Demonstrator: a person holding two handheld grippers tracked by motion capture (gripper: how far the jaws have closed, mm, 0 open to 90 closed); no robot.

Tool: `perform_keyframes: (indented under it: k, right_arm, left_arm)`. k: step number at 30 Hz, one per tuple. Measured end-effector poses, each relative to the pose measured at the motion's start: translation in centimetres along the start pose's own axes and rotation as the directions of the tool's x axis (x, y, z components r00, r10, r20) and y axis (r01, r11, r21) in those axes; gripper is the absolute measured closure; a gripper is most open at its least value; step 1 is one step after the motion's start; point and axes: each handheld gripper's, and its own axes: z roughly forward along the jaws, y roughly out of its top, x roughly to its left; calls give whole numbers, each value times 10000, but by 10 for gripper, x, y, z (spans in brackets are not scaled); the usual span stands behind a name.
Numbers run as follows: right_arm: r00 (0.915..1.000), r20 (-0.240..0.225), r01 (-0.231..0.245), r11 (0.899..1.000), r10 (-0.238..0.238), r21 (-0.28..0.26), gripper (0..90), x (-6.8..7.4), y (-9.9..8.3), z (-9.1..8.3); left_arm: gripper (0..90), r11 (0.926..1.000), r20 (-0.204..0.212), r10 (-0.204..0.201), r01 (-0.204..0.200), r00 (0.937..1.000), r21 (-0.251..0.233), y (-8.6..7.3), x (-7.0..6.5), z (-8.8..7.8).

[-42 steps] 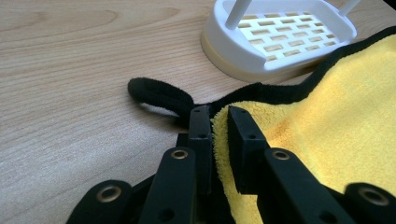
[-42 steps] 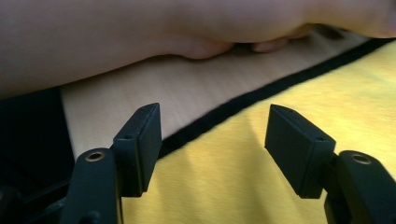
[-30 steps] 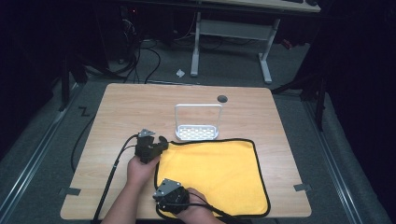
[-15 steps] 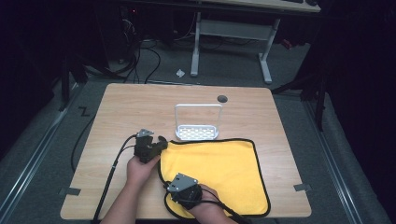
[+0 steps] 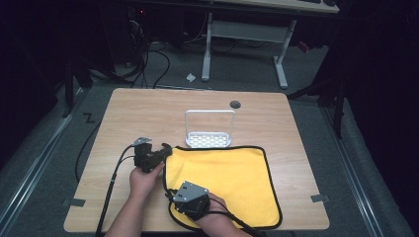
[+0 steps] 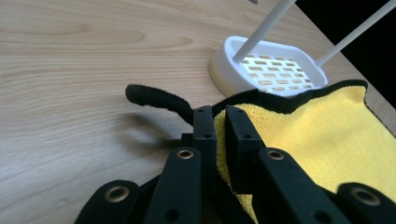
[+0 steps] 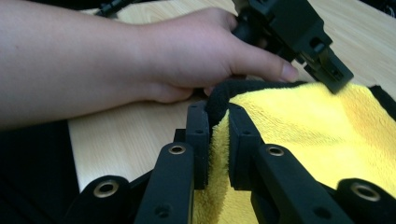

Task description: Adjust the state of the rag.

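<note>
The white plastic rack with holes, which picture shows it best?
The left gripper view: the white plastic rack is close, its slotted base clear. The high view shows the whole rack, small.

Table (image 5: 148, 113): light wood-grain top, smooth, with a matt to faintly satin finish.

Cloth (image 5: 232, 173): yellow, soft and fuzzy with a short pile, matt; its border is a black stitched edging of the same fuzzy texture.

Rack (image 6: 268, 70), just beyond the cloth's far edge: white plastic base, smooth and slightly glossy, slotted across its floor, with plain white rods rising from it.

Left gripper (image 6: 220, 122) and right gripper (image 7: 217, 122): black matt jaws of hard plastic look, flat-faced, with brass-coloured metal eyelets at the joints.
</note>
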Motion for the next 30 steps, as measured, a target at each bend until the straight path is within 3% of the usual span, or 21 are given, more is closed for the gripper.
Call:
perform_keyframes:
  k: [6,7,9,10,13,18,23,26,30]
  right_arm:
    - [9992,-310,236,9997,-240,-118,816,16,14,15]
    - [9983,-436,382,9991,-390,-171,815,24,21,23]
    - [9968,-591,532,9983,-545,-232,815,32,28,31]
    - [9968,-591,532,9983,-545,-232,815,32,28,31]
    - [9922,-887,844,9957,-875,-384,815,50,44,47]
    - [9872,-1107,1100,9927,-1150,-500,814,63,58,56]
    - [9886,-963,1107,9921,-1160,-589,814,60,62,51]
    - [9914,-765,1017,9928,-1064,-627,813,51,57,38]
    - [9959,-289,832,9944,-852,-649,810,32,38,9]
  left_arm:
    - [834,9990,-331,-269,256,9991,-366,-2,18,-34]
    - [835,9978,-461,-423,398,9980,-539,-3,28,-49]
    - [835,9961,-647,-614,571,9960,-671,-7,38,-65]
    - [834,9961,-647,-614,571,9960,-671,-7,38,-65]
    - [835,9938,-1054,-865,784,9907,-794,-15,57,-96]
    - [835,9887,-1225,-1057,912,9868,-1186,-15,68,-122]
    - [833,9906,-1250,-725,569,9895,-1241,-6,56,-120]
    - [833,9916,-1124,-458,316,9926,-1251,0,37,-106]
    - [827,9911,-1277,-236,64,9915,-1333,7,10,-81]
